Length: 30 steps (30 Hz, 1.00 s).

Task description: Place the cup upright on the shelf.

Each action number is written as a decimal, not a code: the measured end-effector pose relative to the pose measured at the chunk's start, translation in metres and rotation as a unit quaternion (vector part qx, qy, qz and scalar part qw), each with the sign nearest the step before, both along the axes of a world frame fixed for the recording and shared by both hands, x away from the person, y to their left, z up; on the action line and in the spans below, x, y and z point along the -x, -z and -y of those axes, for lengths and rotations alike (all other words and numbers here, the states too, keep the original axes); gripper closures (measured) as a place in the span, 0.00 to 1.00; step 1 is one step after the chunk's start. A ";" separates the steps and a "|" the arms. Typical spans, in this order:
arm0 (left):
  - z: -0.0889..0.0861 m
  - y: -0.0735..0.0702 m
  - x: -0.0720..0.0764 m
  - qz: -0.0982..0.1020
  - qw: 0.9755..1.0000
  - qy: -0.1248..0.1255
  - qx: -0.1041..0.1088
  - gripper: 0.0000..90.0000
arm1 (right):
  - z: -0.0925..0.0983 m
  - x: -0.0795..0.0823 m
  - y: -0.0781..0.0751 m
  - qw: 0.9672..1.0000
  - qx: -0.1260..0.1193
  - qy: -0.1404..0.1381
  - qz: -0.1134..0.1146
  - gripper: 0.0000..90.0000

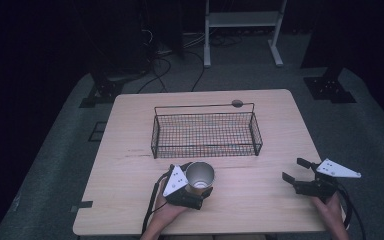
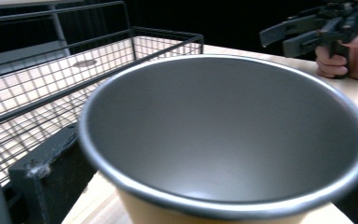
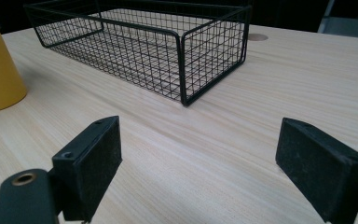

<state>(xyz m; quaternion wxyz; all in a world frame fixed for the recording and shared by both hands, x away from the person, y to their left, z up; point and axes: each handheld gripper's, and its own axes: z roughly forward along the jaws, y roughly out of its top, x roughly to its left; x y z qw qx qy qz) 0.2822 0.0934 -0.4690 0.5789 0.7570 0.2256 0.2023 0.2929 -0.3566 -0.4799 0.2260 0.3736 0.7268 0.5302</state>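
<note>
- cup [image 1: 200,176]: smooth grey metal inside with a dull sheen and a rolled rim; outer wall matt yellow
- basket [image 1: 206,131]: thin black wire mesh, coated, slightly glossy
- table [image 1: 260,190]: pale wood-grain top, smooth and matt
- right gripper [image 3: 200,163]: jaws of black matt plastic, pad faces slightly rough and dusty
- left gripper [image 1: 196,192]: black matt body with a pale grey flat plate on top
- floor [image 1: 360,135]: grey, carpet-like, matt

The cup [image 1: 200,176] stands on the table [image 1: 130,165] before the basket [image 1: 206,134].
</note>
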 end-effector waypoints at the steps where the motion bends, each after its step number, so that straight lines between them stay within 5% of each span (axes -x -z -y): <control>1: 0.000 0.000 0.000 0.000 1.000 0.000 0.000 0.00 | 0.000 0.000 0.000 1.000 0.000 0.000 0.000 0.15; 4: -0.002 -0.001 0.001 0.000 1.000 0.013 0.007 0.14 | 0.000 0.000 0.000 1.000 0.000 0.001 -0.001 0.15; 30: 0.000 -0.030 -0.015 0.015 0.999 0.015 0.036 0.15 | 0.000 0.000 0.000 1.000 -0.002 0.003 0.000 0.15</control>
